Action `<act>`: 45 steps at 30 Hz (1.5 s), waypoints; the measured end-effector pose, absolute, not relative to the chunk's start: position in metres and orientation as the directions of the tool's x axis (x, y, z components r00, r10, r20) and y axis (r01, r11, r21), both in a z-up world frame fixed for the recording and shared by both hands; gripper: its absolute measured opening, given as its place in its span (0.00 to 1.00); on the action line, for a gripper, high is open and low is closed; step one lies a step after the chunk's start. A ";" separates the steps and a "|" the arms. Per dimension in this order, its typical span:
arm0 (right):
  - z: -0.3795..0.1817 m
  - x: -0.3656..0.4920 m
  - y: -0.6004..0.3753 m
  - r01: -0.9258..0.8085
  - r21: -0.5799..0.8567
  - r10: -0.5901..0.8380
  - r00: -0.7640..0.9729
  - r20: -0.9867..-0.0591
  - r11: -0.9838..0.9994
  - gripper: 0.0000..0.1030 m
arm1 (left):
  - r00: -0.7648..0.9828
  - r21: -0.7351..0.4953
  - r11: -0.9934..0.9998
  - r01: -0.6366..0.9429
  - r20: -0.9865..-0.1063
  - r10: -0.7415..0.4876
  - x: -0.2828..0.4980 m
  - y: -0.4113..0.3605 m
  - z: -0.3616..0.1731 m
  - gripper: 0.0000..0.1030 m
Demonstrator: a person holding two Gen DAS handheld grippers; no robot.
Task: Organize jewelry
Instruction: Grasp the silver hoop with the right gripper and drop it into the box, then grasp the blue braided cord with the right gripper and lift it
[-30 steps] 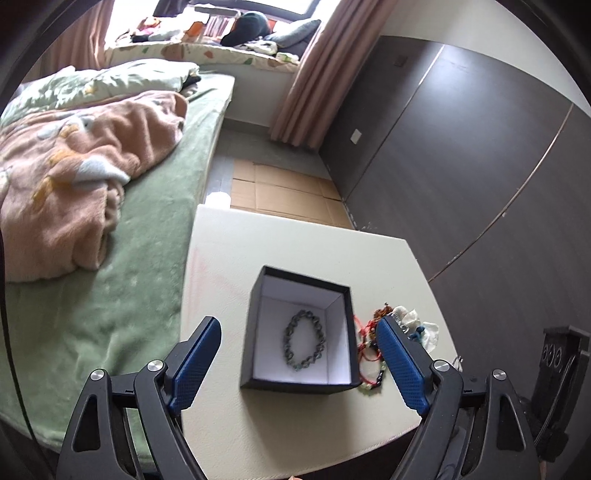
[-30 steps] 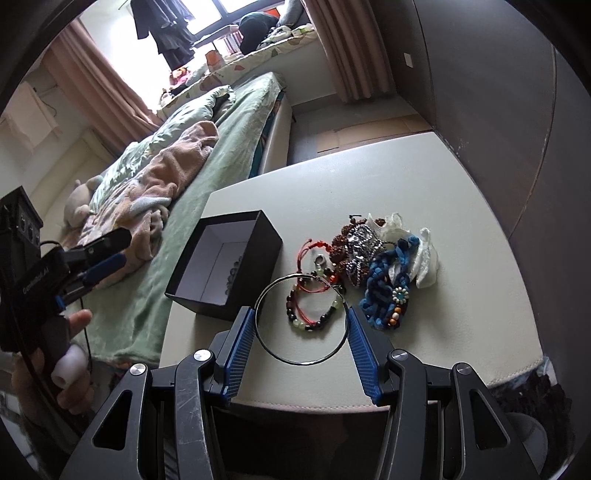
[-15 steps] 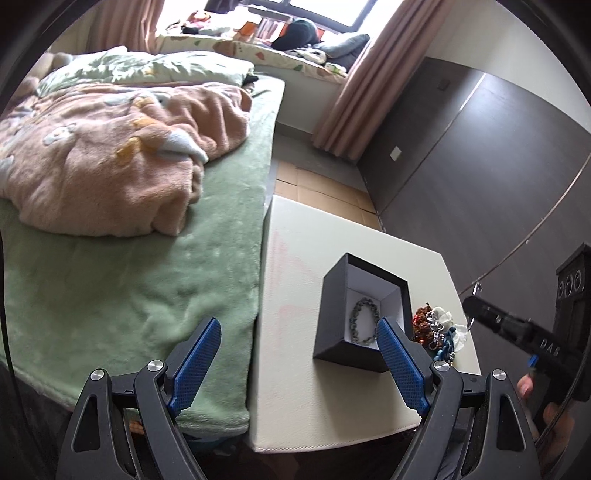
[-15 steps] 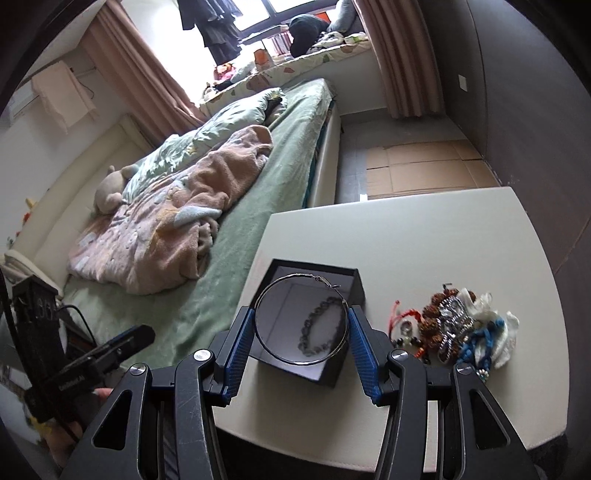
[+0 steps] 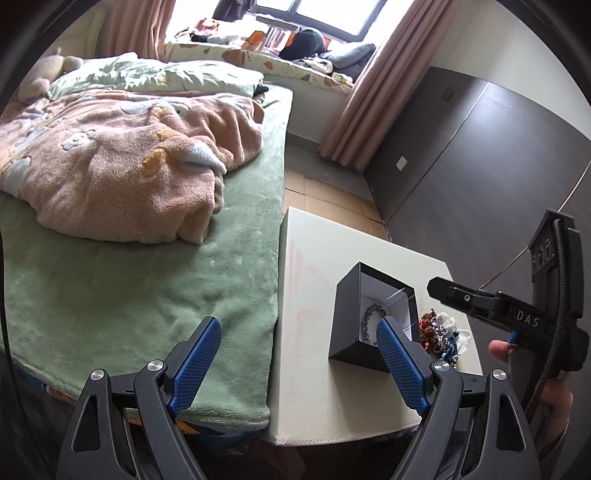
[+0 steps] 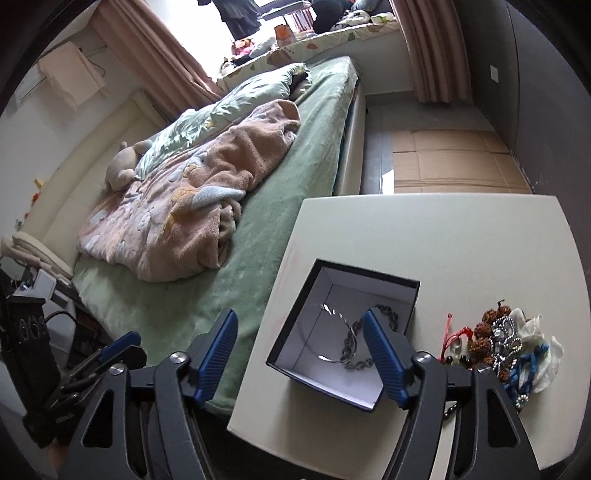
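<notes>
The hoop (image 6: 328,334) lies in the box (image 6: 373,277), beyond the spread right hand-held gripper (image 6: 301,354).

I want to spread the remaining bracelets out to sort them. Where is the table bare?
The table is bare across its far half, beyond the black box, and along the bed-side strip left of the box. It is crowded at the near right, where the jewelry pile sits beside the box.

Daylight is pouring through the overexposed window (image 5: 306,22); fisheye is bending edges, corners are vignetting black.
</notes>
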State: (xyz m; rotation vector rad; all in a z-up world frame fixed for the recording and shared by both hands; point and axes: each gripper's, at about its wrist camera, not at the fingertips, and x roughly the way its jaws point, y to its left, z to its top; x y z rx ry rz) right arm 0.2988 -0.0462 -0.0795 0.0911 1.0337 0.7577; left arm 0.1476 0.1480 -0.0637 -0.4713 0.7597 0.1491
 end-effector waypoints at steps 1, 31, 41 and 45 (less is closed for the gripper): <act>-0.081 0.299 -0.050 -0.518 0.419 0.611 0.280 -0.740 0.745 0.73 | 0.721 -0.355 0.887 -0.296 -0.692 -0.036 0.147 0.147 -0.063 0.84; -0.104 0.281 -0.254 -0.218 0.507 0.541 0.504 -0.674 0.834 0.91 | 0.685 -0.302 0.953 -0.011 -0.697 -0.213 0.220 0.007 -0.058 0.76; -0.134 0.291 -0.288 -0.167 0.576 0.572 0.501 -0.650 0.801 0.80 | 0.633 -0.252 0.966 0.060 -0.739 -0.232 0.251 -0.044 -0.072 0.57; -0.150 0.296 -0.287 -0.158 0.599 0.593 0.467 -0.655 0.785 0.71 | 0.613 -0.234 0.971 0.053 -0.760 -0.217 0.261 -0.056 -0.079 0.53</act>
